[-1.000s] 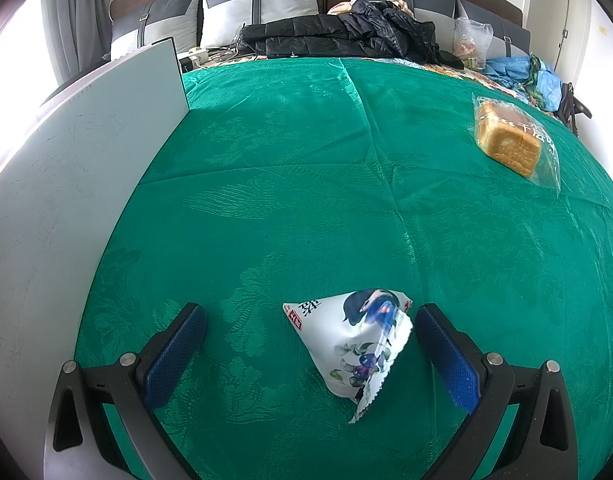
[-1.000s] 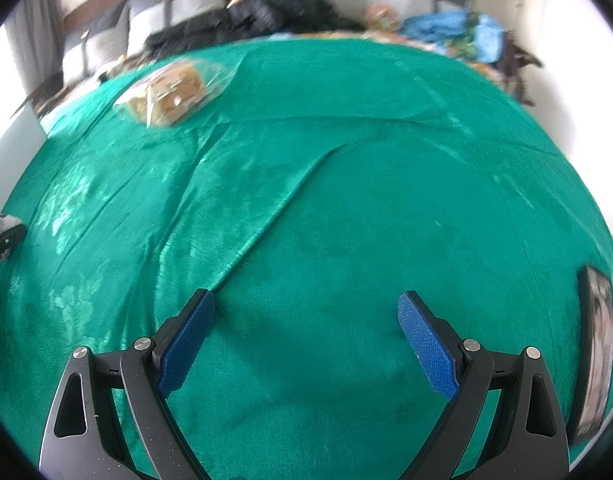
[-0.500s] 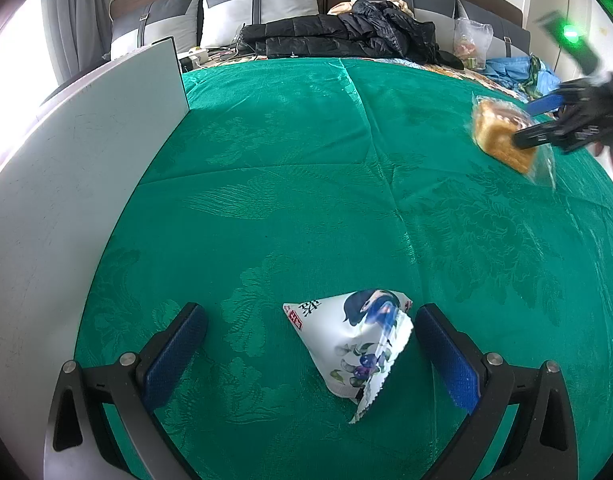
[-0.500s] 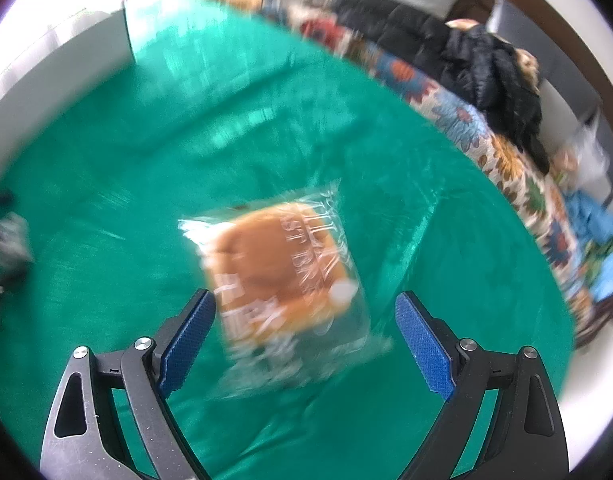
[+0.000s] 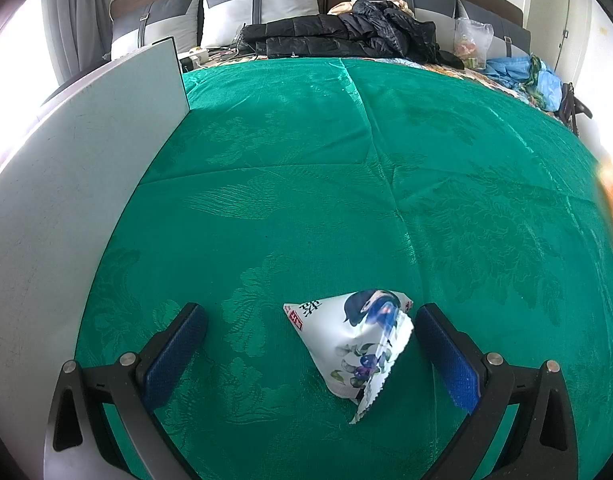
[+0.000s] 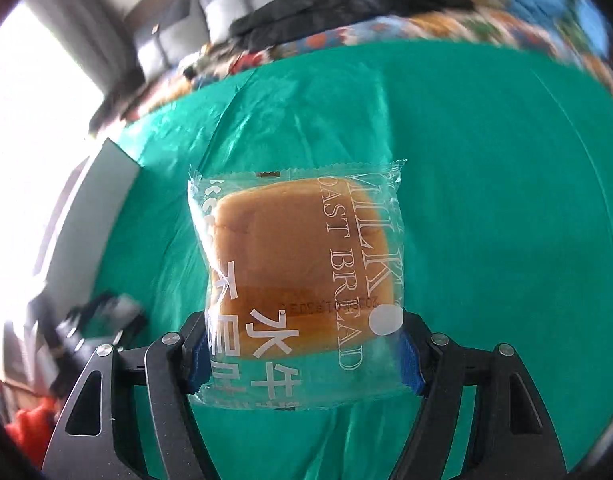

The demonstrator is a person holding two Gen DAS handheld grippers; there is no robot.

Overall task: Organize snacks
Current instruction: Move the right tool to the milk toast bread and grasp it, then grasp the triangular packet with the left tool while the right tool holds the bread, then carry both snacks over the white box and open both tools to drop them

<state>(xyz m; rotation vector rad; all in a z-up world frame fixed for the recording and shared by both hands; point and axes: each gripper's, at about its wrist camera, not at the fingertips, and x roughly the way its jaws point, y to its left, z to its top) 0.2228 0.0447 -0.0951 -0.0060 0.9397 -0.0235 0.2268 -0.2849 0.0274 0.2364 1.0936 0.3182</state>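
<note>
- Green cloth point(image 5: 386, 184): a patterned green cover spreads over the whole working surface, which appears to be a bed with grey pillows point(image 5: 258, 12) at the far end. It carries the snacks; creases run across its middle.
- White board point(image 5: 78, 184): a pale flat panel stands along the left edge of the cloth, reaching from near to far. Its purpose cannot be told from these views.
- Dark jacket point(image 5: 346, 36): lies folded at the far end in front of the pillows, well apart from the snacks and not part of the job.
- Bread packet point(image 6: 302, 280): a clear wrapper holding a toast loaf, printed "MILK TOAST BREAD". It is lifted off the cloth, held by its near end so the loaf hangs forward, free to be carried.
- Right gripper point(image 6: 304, 354): jaws clenched on the near end of the bread packet, blue pads pressing the wrapper on both sides. Judgement: grip on soft film could slip.
- Left gripper point(image 5: 308, 344): jaws released and spread wide, low over the near cloth, set either side of the pouch, likely ready to close.
- Small pouch point(image 5: 354, 344): a white pyramid-shaped snack bag with blue fruit print, resting on the cloth between the left jaws, closer to the right pad.
</note>
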